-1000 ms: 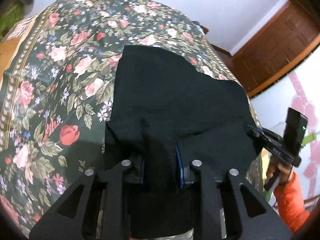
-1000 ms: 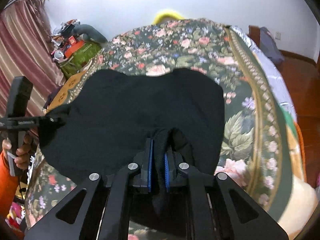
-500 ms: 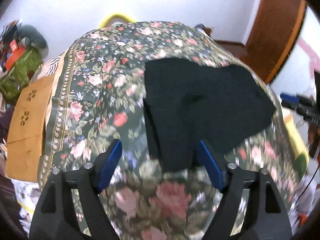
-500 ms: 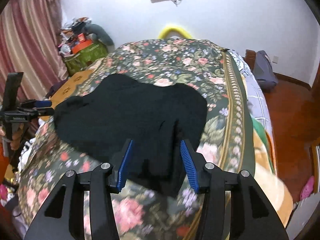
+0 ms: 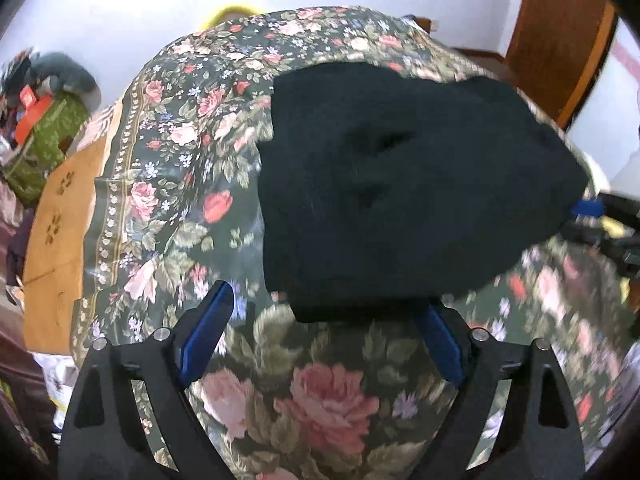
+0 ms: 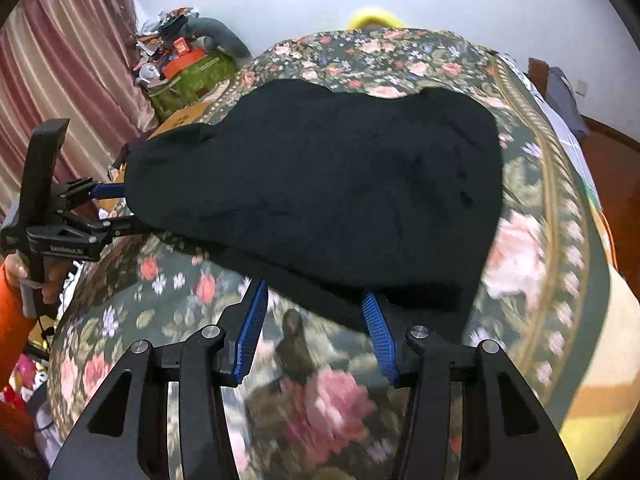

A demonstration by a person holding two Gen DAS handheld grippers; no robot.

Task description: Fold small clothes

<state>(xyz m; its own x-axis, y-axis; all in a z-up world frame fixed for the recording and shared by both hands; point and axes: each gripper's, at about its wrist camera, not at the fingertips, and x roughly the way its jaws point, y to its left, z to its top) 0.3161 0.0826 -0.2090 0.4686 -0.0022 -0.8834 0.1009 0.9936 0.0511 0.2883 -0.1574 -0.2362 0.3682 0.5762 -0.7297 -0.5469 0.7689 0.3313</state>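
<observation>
A small black garment point(image 5: 400, 184) lies spread on the flowered bed cover point(image 5: 168, 152); it also shows in the right wrist view point(image 6: 340, 184). My left gripper point(image 5: 324, 324) is open and empty, its blue pads wide apart just short of the garment's near edge. My right gripper point(image 6: 314, 312) is open and empty, its jaws either side of the garment's near hem. The left gripper also shows from the side in the right wrist view point(image 6: 116, 208), at the garment's left corner.
A brown cardboard box point(image 5: 56, 216) lies at the bed's left side. A green bag with clutter point(image 6: 192, 76) stands by the pink curtain point(image 6: 60, 80). A wooden door point(image 5: 560, 32) is at the right. The bed's right edge point(image 6: 600, 280) drops off.
Both grippers were shut on the black garment a second ago. They have opened, let it go and pulled back. The garment now lies flat on the bed.
</observation>
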